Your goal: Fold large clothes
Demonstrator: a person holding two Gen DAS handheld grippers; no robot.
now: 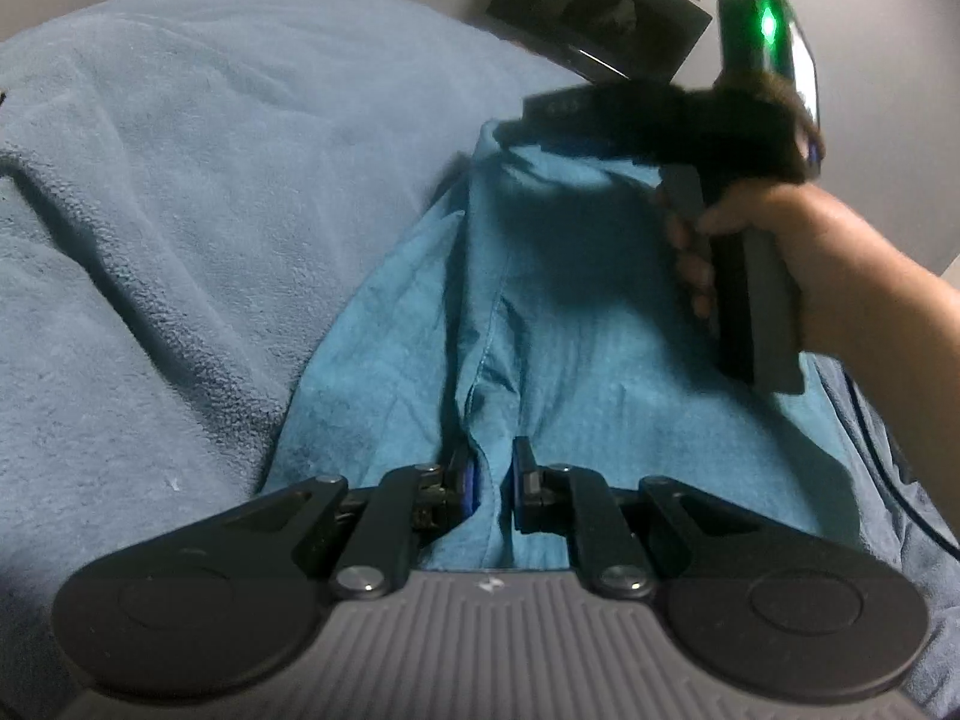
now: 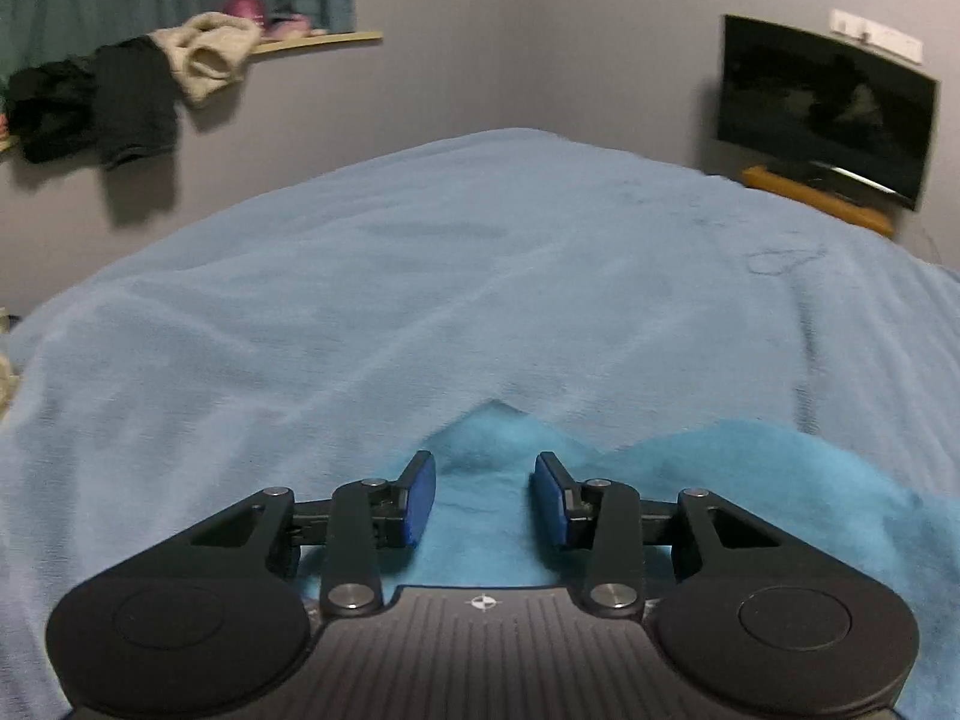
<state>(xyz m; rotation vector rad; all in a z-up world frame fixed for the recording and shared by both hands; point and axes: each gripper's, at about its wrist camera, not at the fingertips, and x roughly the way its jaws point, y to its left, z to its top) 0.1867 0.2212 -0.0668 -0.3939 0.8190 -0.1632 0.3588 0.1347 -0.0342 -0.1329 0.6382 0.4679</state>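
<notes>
The left gripper (image 1: 491,483) has its blue-padded jaws drawn in narrow on a raised fold of the teal garment (image 1: 540,324), pinching the cloth at its near edge. The garment runs away from those jaws toward the far right, with a stitched seam along its middle, and lies on the pale blue fleece blanket (image 1: 180,210) that covers the bed. At the garment's far end the right gripper (image 1: 540,108) reaches in from the right, held by the person's right hand (image 1: 768,240) around its grip (a green light glows on top of the device); this view is too blurred there to show how its jaws stand.

The right wrist view settles it: the right gripper (image 2: 485,489) has its jaws parted wide, with nothing between the pads, hovering just over a peak of the teal garment (image 2: 750,480). Beyond lies the blanket (image 2: 450,276), then a grey wall with a television (image 2: 822,114) far right and clothes (image 2: 120,102) draped from a shelf (image 2: 324,39) far left.
</notes>
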